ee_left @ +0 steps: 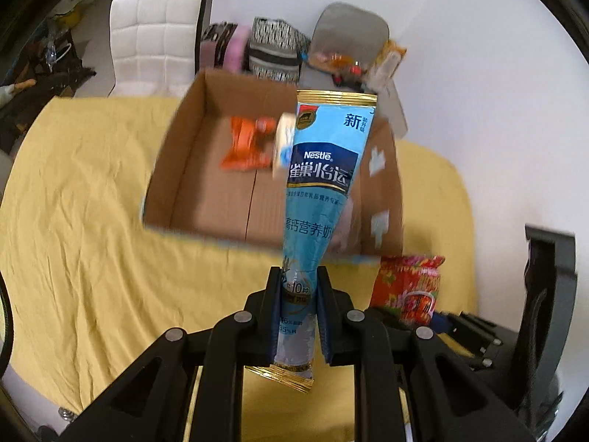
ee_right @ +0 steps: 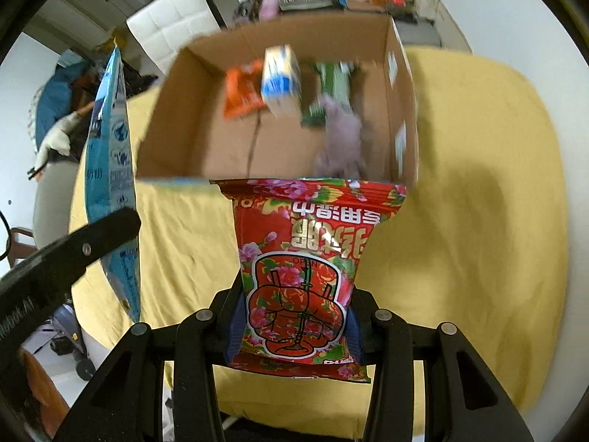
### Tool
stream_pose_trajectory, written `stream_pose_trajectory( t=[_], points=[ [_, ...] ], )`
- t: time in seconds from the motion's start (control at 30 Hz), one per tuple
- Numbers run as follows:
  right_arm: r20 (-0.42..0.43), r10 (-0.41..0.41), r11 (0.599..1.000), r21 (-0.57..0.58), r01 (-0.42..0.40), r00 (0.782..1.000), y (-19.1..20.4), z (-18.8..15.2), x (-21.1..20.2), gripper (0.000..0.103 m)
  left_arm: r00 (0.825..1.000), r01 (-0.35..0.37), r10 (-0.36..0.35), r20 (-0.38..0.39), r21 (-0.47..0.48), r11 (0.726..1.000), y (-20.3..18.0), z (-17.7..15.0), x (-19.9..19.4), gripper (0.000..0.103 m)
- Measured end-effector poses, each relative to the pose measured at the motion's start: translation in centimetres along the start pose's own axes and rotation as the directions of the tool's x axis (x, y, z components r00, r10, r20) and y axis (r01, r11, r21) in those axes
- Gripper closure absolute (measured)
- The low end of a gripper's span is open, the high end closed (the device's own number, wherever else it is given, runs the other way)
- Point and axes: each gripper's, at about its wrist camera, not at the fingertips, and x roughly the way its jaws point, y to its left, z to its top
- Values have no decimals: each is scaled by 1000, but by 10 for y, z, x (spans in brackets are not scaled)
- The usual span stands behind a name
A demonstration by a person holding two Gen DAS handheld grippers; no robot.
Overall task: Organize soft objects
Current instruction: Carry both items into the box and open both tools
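My left gripper [ee_left: 299, 276] is shut on a blue Nestle sachet [ee_left: 324, 169], held upright in front of the open cardboard box [ee_left: 176, 154]. The sachet also shows in the right wrist view [ee_right: 108, 154]. My right gripper [ee_right: 294, 294] is shut on a red flowered packet [ee_right: 305, 258], held above the yellow cloth just before the box's near edge [ee_right: 173, 178]; it also shows in the left wrist view [ee_left: 408, 287]. In the box lie an orange packet [ee_right: 241, 90], a white and blue carton [ee_right: 281, 81], a green packet [ee_right: 331, 88] and a grey-purple soft thing [ee_right: 342, 136].
The box stands on a yellow cloth [ee_left: 92, 221] that covers the table. Behind it are a white chair [ee_left: 154, 40], patterned bags [ee_left: 272, 51] and a grey seat with snack packets [ee_left: 349, 48] against a white wall.
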Motion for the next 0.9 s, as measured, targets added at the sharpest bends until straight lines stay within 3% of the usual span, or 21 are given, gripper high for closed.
stream_pose_trajectory(
  t=[0.2, 0.33, 0.53, 0.67, 0.9],
  points=[
    [28, 0, 999, -40, 1, 1000, 21, 49, -7, 57, 1000, -21, 22, 13, -54, 998, 22, 62, 20, 88],
    [15, -6, 998, -63, 7, 1000, 33, 75, 15, 57, 998, -8, -3, -65, -169, 986, 51, 90, 57, 88],
    [-41, -19, 992, -123, 14, 999, 36, 111, 67, 57, 979, 6, -74, -190, -338, 941, 85, 94, 116, 88],
    [-80, -37, 988, -154, 25, 996, 35, 121, 95, 57, 967, -16, -81, -243, -373, 928, 95, 92, 147, 88],
    [-145, -45, 985, -169, 21, 988, 30, 132, 144, 57, 950, -71, -46, -309, -355, 932, 102, 89, 185, 88]
  ],
)
